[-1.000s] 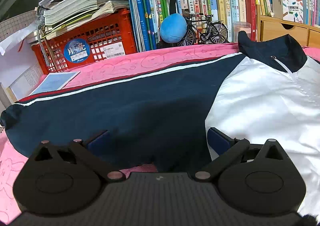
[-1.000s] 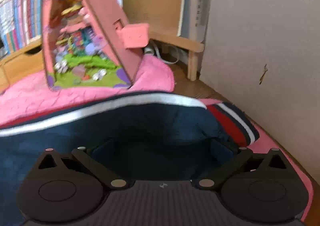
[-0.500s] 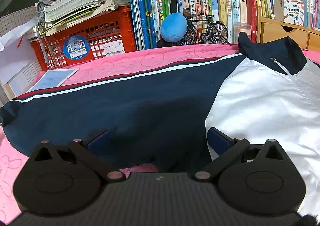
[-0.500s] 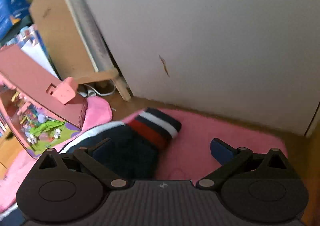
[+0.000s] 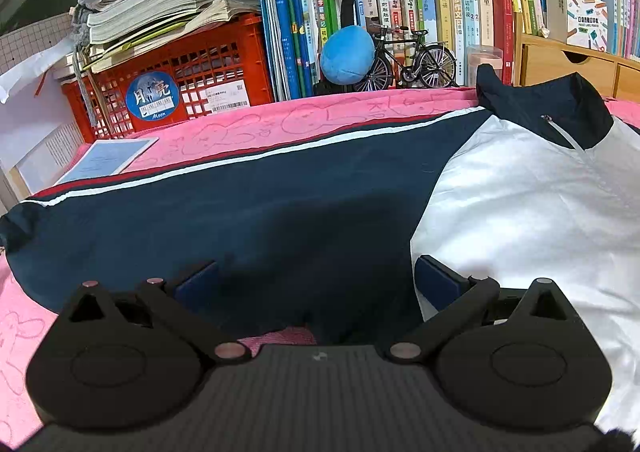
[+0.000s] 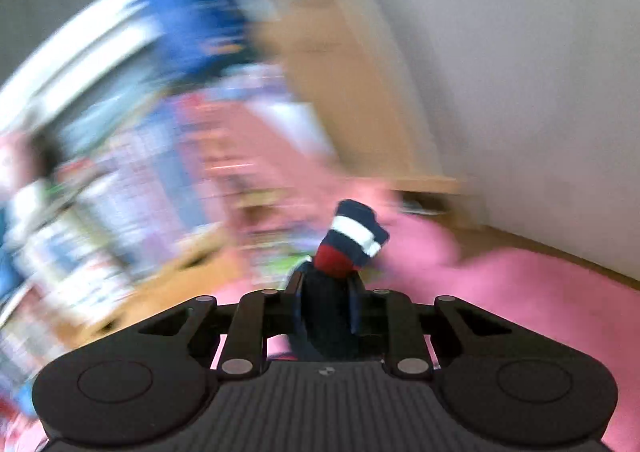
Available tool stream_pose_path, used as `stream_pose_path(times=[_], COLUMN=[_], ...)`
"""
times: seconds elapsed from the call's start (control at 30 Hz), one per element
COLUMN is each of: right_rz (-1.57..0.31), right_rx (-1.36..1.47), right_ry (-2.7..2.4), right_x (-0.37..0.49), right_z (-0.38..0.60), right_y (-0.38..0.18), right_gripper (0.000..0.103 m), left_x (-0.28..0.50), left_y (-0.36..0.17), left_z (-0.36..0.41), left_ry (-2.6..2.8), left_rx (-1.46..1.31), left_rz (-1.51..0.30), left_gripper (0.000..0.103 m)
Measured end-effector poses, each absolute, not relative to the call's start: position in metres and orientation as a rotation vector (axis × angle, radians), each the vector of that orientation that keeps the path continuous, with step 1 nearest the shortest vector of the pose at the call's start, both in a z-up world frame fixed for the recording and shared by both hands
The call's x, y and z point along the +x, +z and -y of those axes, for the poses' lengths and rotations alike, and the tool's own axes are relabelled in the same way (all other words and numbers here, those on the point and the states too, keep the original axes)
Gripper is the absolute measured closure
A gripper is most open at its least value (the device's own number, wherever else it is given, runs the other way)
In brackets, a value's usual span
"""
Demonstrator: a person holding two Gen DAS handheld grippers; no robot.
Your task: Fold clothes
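A navy and white jacket (image 5: pixel 500 188) with a dark collar lies spread on the pink blanket (image 5: pixel 248 124); its navy sleeve (image 5: pixel 200 212) with a red and white stripe runs to the left. My left gripper (image 5: pixel 316 280) hovers open over the sleeve near the underarm, nothing between its fingers. In the blurred right wrist view my right gripper (image 6: pixel 326 292) is closing its jaws on the other sleeve's striped cuff (image 6: pixel 352 238), which sticks up from between the pads, lifted off the blanket (image 6: pixel 520 292).
Behind the jacket stand a red crate (image 5: pixel 180 84) under stacked papers, a row of books (image 5: pixel 400 4), a blue ball (image 5: pixel 346 54), a model bicycle (image 5: pixel 416 60) and wooden drawers (image 5: pixel 568 64). A tablet (image 5: pixel 108 160) lies at the blanket's left. A grey wall (image 6: pixel 540 72) rises on the right.
My right gripper swung to the sleeve end, closed on the striped cuff and lifted it, the view now blurred. The left gripper stayed in place, open.
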State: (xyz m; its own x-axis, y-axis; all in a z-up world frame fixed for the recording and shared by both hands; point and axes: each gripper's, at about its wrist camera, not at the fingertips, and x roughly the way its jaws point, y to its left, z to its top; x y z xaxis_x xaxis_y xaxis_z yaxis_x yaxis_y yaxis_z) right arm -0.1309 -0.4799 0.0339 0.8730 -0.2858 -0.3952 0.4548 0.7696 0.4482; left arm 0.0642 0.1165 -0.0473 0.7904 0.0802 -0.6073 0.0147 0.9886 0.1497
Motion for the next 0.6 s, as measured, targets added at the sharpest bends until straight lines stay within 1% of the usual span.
stream_pose_path(times=[0.13, 0.23, 0.3, 0.33, 0.37, 0.43, 0.53, 0.6], right_rz=[-0.314, -0.364, -0.431, -0.479, -0.529, -0.626, -0.736, -0.749], right_rx=[0.429, 0.377, 0.317, 0.283, 0.259, 0.218, 0.162, 0.136], right_ry=[-0.129, 0.059, 0.151, 0.186, 0.213, 0.265, 0.330, 0.338], right_x=[-0.081, -0.038, -0.006, 0.008, 0.018, 0.031, 0.034, 0.026], right_z=[0.375, 0.288, 0.224, 0.191, 0.164, 0.118, 0.069, 0.061], right_y=[0.064, 0.059, 0.042, 0.028, 0.015, -0.007, -0.030, -0.035], right_gripper=[0.081, 0.080, 0.077, 0.071, 0.051, 0.025, 0.024, 0.018], left_x=[0.065, 0.066, 0.066, 0.067, 0.067, 0.068, 0.067, 0.067], left_y=[-0.047, -0.047, -0.047, -0.047, -0.047, -0.047, -0.046, -0.047], left_z=[-0.118, -0.121, -0.124, -0.126, -0.127, -0.128, -0.126, -0.127], left_ry=[0.033, 0.026, 0.018, 0.013, 0.010, 0.007, 0.011, 0.010], left_rx=[0.144, 0.126, 0.103, 0.091, 0.081, 0.073, 0.084, 0.081], left_rz=[-0.661, -0.667, -0.674, -0.678, -0.681, -0.683, -0.679, -0.681], left_gripper=[0.000, 0.000, 0.000, 0.000, 0.000, 0.000, 0.000, 0.000])
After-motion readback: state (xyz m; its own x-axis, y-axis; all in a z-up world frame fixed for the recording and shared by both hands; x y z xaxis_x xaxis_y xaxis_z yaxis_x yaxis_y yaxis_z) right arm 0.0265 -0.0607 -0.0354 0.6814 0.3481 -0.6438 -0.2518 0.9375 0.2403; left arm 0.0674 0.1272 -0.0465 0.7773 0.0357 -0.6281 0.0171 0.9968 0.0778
